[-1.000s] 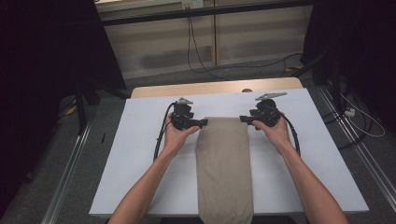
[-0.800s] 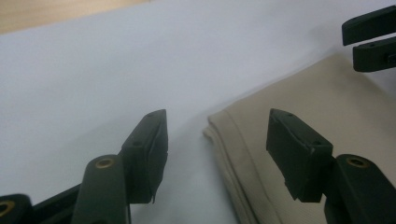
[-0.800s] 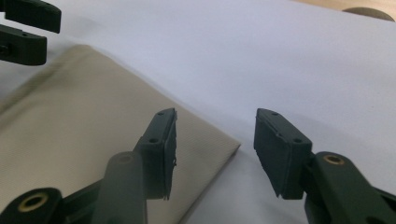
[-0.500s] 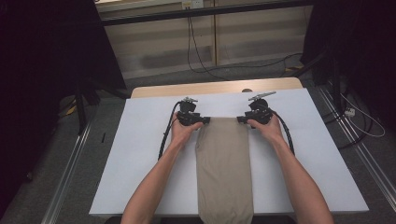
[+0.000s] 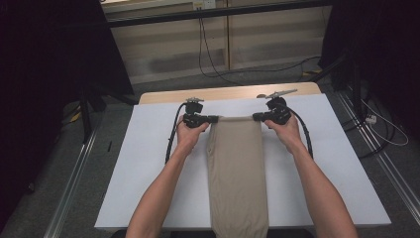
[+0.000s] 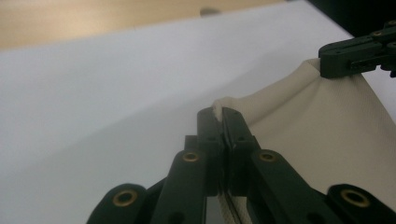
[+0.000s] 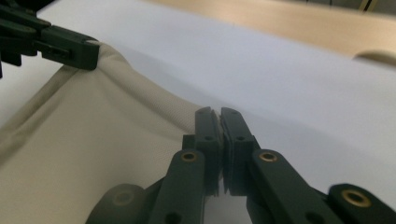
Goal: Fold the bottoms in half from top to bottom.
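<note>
High view: long beige folded cloth garment (image 5: 237, 173) lies lengthwise down the middle of the white-covered table (image 5: 148, 168), far edge stretched taut between left gripper (image 5: 214, 119) and right gripper (image 5: 256, 117). Left gripper view: jaws just closed, now clamped on the far-left corner. Right gripper view: jaws just closed, pinching the far-right corner. Grasp looks done; the fold or lift is still ahead. No containers present.
</note>
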